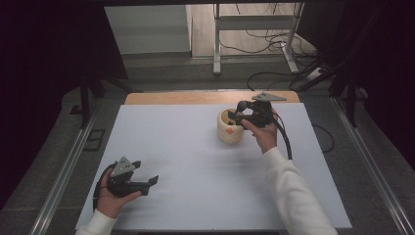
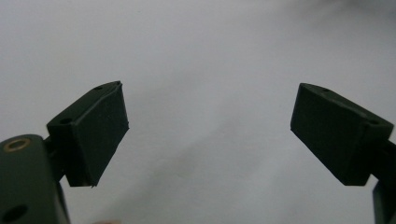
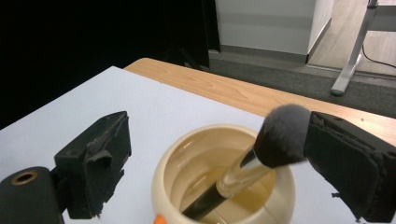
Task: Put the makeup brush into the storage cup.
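Note:
A cream round cup [image 1: 226,133] stands on the white table top [image 1: 195,152] at the back right, with a small orange mark on its side. In the cup [image 3: 163,182] leans a make-up brush [image 3: 279,136], handle down and grey bristle head up over the rim. My right gripper [image 1: 235,114] hovers over the cup. Its jaws stand apart in the right gripper view, so the right gripper [image 3: 219,158] is open, with the bristle head beside the right-hand pad [image 3: 345,163]. Near the front left, my left gripper [image 1: 147,172] rests low, and the left gripper [image 2: 208,135] is open and empty.
A strip of bare wood [image 1: 195,98] runs along the table's far edge. Beyond it are grey floor, a metal desk frame [image 1: 216,44] and loose cables [image 1: 274,39]. Dark curtains close in both sides.

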`<state>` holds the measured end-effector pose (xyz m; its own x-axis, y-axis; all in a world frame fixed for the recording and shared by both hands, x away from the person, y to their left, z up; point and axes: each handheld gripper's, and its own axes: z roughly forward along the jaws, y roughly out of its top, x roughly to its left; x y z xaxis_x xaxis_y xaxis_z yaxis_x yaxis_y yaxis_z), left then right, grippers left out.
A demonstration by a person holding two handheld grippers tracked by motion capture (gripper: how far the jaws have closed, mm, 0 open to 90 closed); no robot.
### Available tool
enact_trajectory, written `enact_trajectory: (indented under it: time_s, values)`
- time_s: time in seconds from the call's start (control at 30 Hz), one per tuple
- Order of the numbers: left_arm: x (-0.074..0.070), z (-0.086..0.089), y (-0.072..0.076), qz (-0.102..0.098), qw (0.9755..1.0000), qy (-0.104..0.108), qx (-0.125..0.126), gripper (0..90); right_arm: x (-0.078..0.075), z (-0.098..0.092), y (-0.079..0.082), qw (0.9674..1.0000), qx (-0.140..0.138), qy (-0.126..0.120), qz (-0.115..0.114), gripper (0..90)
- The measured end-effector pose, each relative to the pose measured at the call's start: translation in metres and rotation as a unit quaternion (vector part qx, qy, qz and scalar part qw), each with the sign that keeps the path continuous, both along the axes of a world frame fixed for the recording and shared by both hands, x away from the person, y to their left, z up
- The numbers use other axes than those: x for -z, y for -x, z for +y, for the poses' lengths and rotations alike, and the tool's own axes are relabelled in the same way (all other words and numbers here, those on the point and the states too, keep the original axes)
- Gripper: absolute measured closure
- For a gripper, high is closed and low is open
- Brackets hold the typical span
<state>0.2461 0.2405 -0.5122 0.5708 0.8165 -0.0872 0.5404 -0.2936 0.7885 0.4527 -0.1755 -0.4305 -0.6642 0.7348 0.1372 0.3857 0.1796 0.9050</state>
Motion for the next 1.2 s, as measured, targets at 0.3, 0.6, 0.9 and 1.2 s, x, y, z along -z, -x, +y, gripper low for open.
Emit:
enact_trajectory:
  time_s: [0.3, 0.6, 0.9, 1.2]
  values:
    - [0.0, 0.0, 0.0, 0.0, 1.0, -0.001, 0.0, 11.7, -0.001, -0.025, 0.022, 0.9999, -0.009, -0.008, -0.002, 7.9]
    - [0.0, -0.001, 0.0, -0.001, 1.0, 0.0, 0.0, 11.7, 0.0, -0.045, 0.043, 0.9998, -0.017, 0.013, -0.004, 7.6]
    - [0.0, -0.001, -0.001, 0.0, 1.0, 0.001, 0.0, 11.8, 0.011, -0.067, 0.066, 0.9991, -0.019, 0.038, -0.001, 7.7]
    - [0.0, -0.001, -0.001, 0.001, 1.0, 0.001, 0.0, 11.8, 0.026, -0.09, 0.09, 0.9981, -0.023, 0.054, 0.015, 8.1]
